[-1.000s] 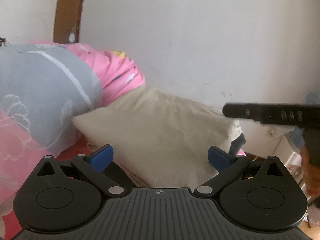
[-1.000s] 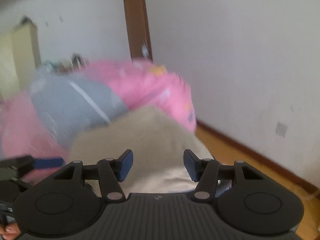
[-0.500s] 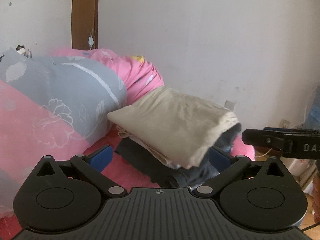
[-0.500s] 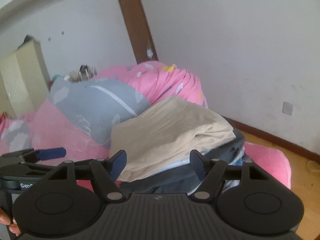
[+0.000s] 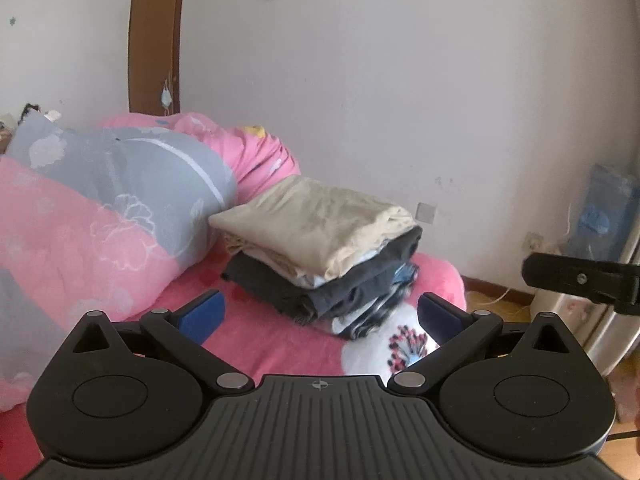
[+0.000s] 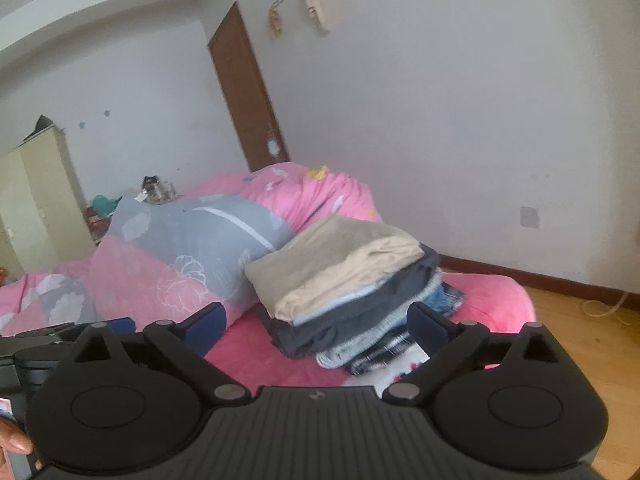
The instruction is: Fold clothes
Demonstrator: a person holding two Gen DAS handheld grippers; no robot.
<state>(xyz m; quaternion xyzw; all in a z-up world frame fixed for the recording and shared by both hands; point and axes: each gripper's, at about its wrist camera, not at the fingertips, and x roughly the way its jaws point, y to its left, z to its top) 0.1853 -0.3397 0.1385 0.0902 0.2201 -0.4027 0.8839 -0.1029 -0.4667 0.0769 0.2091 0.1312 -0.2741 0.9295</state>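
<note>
A stack of folded clothes (image 5: 320,248) sits on the bed (image 5: 280,340), near its right corner; a rolled quilt (image 5: 112,216) lies just left of it; the wall (image 5: 400,100) stands behind; a door (image 6: 248,92) behind the quilt.

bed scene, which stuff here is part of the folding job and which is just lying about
Part of the job:
- beige folded garment topping the stack
- dark folded clothes beneath it
- left gripper, empty
- right gripper, jaws opening, empty

Just lying about:
- quilt
- wardrobe
- door
</note>
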